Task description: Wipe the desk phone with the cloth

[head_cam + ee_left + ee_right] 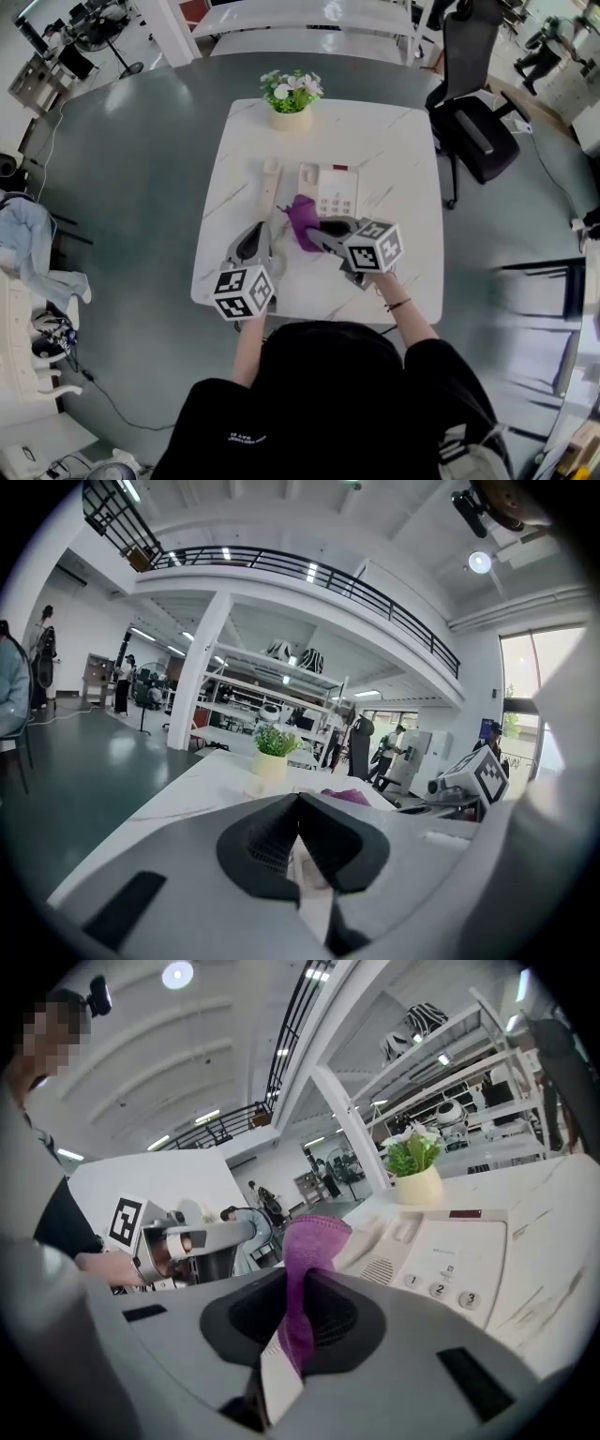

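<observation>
— Where do we find the desk phone (328, 190)?
— Near the middle of the white table (394, 141). Its long axis runs away from us, the far end pointing at the potted plant (292, 94) and the number keys facing up.
— And the handset (270, 185)?
— We see it lying on the table just left of the phone, apart from it. Its long axis runs nearly the same way, tilted slightly.
— The cloth (302, 220)?
— Purple, at the phone's near left corner. We hold it in the right gripper (305, 1288), whose jaws are pressed onto a fold. The rest stands up above the pads and flops over. We cannot tell whether it touches the phone.
— And the left gripper (298, 803)?
— Its jaws are pressed together with nothing between them. It sits over the table's near left part, just short of the handset, aimed toward the plant.
— Beyond the table?
— A black office chair (473, 103) stands at the far right corner, on the grey floor.
</observation>
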Motion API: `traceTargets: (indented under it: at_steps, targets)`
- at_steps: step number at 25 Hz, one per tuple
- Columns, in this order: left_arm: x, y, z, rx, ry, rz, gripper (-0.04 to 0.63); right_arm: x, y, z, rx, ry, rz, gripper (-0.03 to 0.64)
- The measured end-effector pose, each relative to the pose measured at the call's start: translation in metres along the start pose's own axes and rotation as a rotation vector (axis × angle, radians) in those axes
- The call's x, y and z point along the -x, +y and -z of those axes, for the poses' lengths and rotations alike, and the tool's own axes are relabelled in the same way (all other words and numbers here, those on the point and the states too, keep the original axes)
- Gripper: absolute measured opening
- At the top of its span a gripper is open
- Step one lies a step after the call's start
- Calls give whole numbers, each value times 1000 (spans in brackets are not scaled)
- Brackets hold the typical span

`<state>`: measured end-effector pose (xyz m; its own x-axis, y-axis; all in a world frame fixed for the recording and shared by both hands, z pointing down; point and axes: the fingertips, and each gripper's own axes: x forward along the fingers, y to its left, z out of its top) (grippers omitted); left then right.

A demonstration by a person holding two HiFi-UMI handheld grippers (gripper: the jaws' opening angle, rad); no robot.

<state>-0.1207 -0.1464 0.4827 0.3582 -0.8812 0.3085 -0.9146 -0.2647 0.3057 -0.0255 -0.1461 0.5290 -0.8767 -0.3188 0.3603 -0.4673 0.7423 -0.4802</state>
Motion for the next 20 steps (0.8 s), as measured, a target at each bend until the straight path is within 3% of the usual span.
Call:
traceTargets:
  at_steps: [10, 20]
  targets:
    - [-15, -19, -4, -25, 16, 48, -2, 25, -18, -38, -38, -191, 53, 37]
    - [-38, -28, 1, -31, 47, 94, -2, 47, -62, -69, -21, -320, 231, 37]
